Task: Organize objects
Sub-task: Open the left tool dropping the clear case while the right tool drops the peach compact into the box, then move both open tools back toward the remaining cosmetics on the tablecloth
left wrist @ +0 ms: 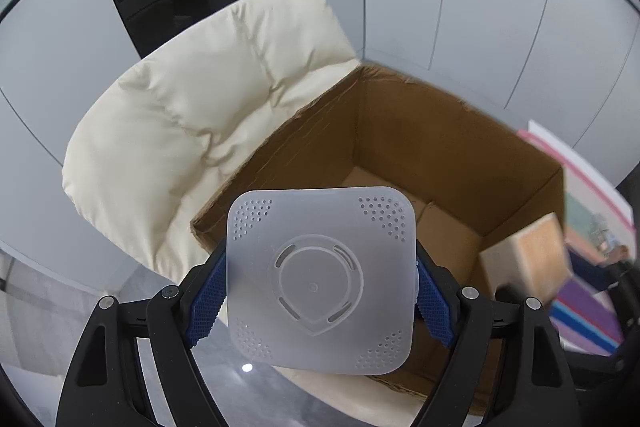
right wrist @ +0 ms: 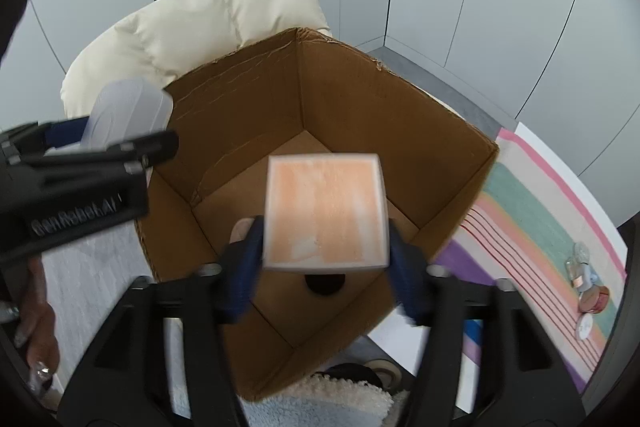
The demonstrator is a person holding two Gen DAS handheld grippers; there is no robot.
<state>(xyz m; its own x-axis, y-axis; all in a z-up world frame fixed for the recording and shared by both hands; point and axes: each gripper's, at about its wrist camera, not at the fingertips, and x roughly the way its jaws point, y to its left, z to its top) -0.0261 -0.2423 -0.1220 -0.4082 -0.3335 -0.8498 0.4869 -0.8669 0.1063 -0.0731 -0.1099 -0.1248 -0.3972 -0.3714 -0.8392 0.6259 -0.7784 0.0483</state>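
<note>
My left gripper (left wrist: 320,291) is shut on a translucent white square plastic piece (left wrist: 320,279) with perforated corners, held at the near left rim of an open cardboard box (left wrist: 420,131). My right gripper (right wrist: 326,251) is shut on a square orange-and-white box (right wrist: 326,211), held above the open cardboard box (right wrist: 360,99). The left gripper with its white piece (right wrist: 128,111) shows at the left of the right wrist view. The orange box (left wrist: 532,255) shows blurred at the right of the left wrist view. The cardboard box's brown floor looks bare.
A cream padded chair (left wrist: 192,107) holds the cardboard box. A striped pastel cloth (right wrist: 536,227) lies to the right, with small cosmetic items (right wrist: 588,291) on it. A fluffy white-and-blue rug (right wrist: 340,403) lies below. Grey wall panels stand behind.
</note>
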